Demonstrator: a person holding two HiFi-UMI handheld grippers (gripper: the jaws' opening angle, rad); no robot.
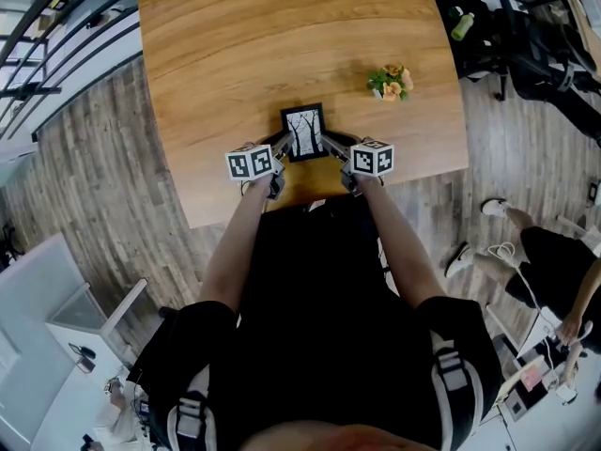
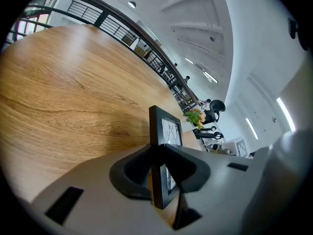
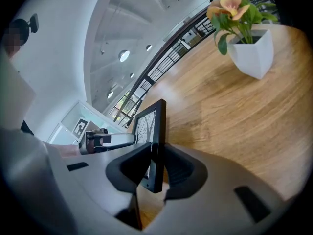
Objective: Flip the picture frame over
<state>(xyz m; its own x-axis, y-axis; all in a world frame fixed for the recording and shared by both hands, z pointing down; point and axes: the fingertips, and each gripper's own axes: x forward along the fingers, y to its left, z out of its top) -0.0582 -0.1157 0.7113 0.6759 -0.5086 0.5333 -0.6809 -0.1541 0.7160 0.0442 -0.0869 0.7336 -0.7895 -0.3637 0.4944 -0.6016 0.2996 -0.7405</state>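
Your left gripper (image 2: 157,148) is closed on the left edge of the picture frame (image 2: 166,126), its dark pads pinching the black moulding front and back. Your right gripper (image 3: 155,148) has the opposite edge clamped the same way. Taking it by both sides looks deliberate: two opposed grips give you an axis running across the frame, so you can roll it over by turning both wrists together, and neither pad needs to press on the glazed middle. The head view shows the frame bridging the two grippers close in front of you, above the near part of the wooden surface (image 1: 235,54), with its printed side facing up towards you. So the flip, as I judge it, is either not begun or just finished. I cannot tell whether its lower edge rests on the wood or hangs just clear. The frame itself is small and slim, a plain black border around a white print of bare dark branches. It looks rigid and light enough to hold by the rim. A white pot of orange flowers (image 1: 391,83) stands well apart to the right, out of the way.
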